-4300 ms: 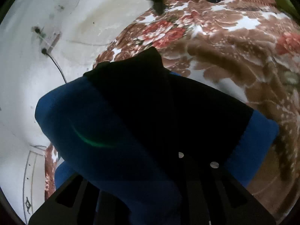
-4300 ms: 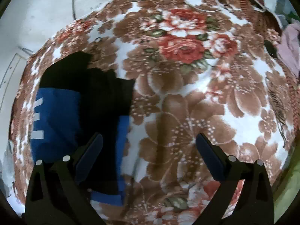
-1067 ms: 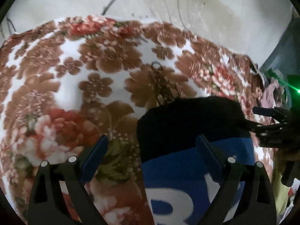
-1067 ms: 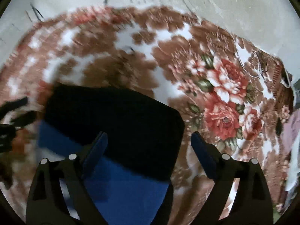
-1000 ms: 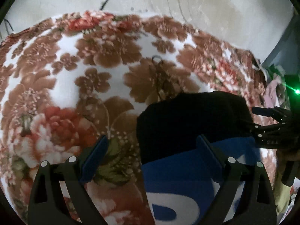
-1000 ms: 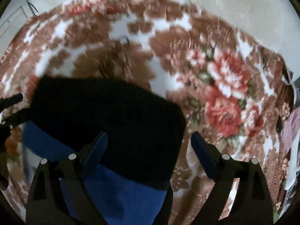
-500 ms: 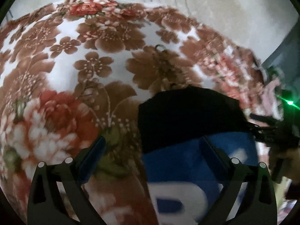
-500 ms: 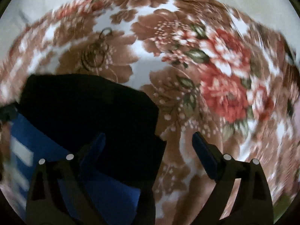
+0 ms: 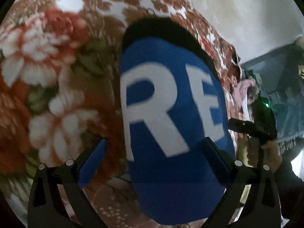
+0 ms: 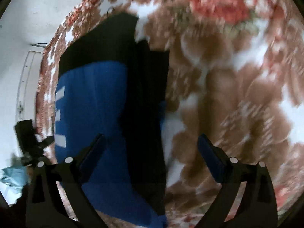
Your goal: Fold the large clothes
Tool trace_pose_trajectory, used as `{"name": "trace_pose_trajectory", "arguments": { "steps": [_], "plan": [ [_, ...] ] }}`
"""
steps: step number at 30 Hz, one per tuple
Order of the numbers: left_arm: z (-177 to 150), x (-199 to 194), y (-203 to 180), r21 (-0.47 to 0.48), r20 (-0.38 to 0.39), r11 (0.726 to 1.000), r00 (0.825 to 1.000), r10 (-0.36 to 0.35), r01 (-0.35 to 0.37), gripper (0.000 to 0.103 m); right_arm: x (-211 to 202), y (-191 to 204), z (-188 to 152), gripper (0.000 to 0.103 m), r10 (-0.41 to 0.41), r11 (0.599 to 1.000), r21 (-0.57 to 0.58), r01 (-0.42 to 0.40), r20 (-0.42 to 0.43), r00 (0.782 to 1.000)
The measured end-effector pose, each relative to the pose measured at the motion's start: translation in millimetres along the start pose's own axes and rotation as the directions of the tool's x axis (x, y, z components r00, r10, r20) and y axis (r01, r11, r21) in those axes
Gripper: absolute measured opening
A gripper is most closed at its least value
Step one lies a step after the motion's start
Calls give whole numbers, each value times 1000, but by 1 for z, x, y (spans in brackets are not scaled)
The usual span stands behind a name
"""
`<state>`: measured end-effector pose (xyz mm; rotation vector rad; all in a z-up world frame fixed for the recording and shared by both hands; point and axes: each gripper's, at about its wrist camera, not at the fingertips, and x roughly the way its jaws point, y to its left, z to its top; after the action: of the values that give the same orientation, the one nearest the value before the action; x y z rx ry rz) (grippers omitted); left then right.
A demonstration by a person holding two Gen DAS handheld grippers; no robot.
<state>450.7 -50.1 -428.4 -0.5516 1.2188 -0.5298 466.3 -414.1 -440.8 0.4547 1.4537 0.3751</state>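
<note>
Folded blue-and-black lettered garment (image 9: 171,114) lay on floral blanket (image 9: 47,76) | my left gripper (image 9: 154,150) and right gripper (image 10: 151,146) both released | I judged: square edges before next fold.

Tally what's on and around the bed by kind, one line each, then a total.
Folded blue-and-black garment: 1
Floral blanket: 1
Tools, both open and empty: 2 (left tool, right tool)
Pink cloth at the bed's far edge: 1
Total: 5
</note>
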Motion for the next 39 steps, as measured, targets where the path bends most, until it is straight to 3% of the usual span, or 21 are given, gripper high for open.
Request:
{"name": "trace_pose_trajectory", "arguments": {
  "steps": [3,7,10,12,14,15,19,21,25,27,35,39],
  "plan": [
    [-4,11,1,0,-25,997,997,-72,72,97,17,-3,-1,96,47,999,18,-47,0,999],
    [2,33,5,17,-87,998,994,-63,65,99,33,-12,4,96,106,992,63,-107,12,994],
    [9,45,9,-5,-119,994,987,-109,109,99,38,-9,6,99,127,990,61,-127,9,992],
    [12,50,9,-6,-134,991,982,-130,130,99,43,1,7,93,240,970,46,-238,-28,970],
    [15,50,3,-9,-145,982,972,-186,187,97,43,5,7,92,249,968,32,-248,-41,968],
    [18,50,-1,-4,-149,979,968,-200,202,97,45,18,7,91,201,979,-24,-203,-63,977],
    [17,51,-1,4,-141,971,961,-238,241,96,42,19,13,89,266,964,-4,-267,-77,961],
    [12,56,8,-6,-137,977,968,-211,213,97,35,21,13,83,289,957,-13,-291,-76,954],
    [6,63,21,-38,-121,967,960,-255,252,99,28,23,9,82,317,947,-25,-320,-83,945],
    [4,62,20,-35,-116,965,958,-262,260,99,23,24,10,78,300,953,-23,-303,-80,950],
    [3,64,17,-50,-127,965,957,-260,256,99,14,29,7,78,323,944,-39,-328,-94,942],
    [10,62,18,-28,-140,963,953,-270,269,98,53,14,11,91,271,961,-16,-277,-161,949]
  ]
}}
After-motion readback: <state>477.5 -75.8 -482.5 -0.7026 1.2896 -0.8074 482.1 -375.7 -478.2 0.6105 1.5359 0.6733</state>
